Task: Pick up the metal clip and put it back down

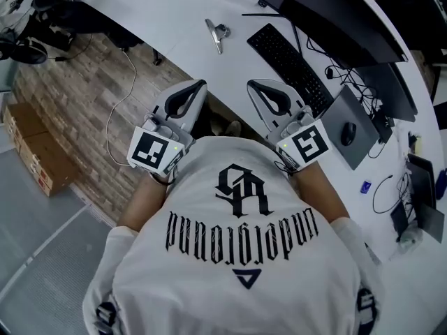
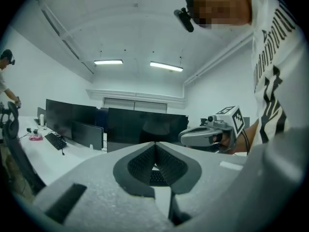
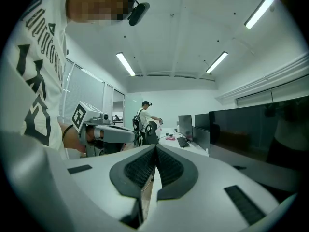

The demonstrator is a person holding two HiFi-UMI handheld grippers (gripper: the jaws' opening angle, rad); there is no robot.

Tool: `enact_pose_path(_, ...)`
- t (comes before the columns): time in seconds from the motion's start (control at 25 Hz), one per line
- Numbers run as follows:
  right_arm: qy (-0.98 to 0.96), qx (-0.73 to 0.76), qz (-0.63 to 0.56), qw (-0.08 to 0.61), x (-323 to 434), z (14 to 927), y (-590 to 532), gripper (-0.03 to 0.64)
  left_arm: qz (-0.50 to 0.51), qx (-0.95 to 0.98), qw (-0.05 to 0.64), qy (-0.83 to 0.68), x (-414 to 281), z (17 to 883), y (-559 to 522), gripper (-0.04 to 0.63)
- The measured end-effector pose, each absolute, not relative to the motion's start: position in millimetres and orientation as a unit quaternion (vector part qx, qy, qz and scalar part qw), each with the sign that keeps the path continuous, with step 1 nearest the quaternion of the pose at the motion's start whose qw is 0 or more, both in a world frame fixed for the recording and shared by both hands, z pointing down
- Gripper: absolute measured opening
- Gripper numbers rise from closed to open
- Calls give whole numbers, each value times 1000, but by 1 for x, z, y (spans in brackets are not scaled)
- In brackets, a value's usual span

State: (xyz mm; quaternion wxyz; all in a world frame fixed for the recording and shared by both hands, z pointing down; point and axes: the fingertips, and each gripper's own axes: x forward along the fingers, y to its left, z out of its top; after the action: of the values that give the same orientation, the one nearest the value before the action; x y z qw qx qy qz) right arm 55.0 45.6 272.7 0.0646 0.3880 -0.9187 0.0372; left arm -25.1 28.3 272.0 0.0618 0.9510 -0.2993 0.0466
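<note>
The metal clip, silver with a long flat handle, lies on the white desk just left of the black keyboard. My left gripper and right gripper are held side by side close to the person's chest, short of the desk's edge and well apart from the clip. Both are shut with nothing between the pads. In the left gripper view the jaws meet at the tip, and the right gripper shows beside them. The right gripper view shows shut jaws and the left gripper. Neither gripper view shows the clip.
A keyboard, dark monitors and a mouse on a grey pad line the desk to the right. Cardboard boxes and a cable lie on the wood floor at left. Another person stands far off.
</note>
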Motion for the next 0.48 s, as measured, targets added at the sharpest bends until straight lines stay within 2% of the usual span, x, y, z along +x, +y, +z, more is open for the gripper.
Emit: enact_pose_path(0.48,-891,445,55,70,60,282,-14,8,49,967,75,-238,-18,278,-42,12)
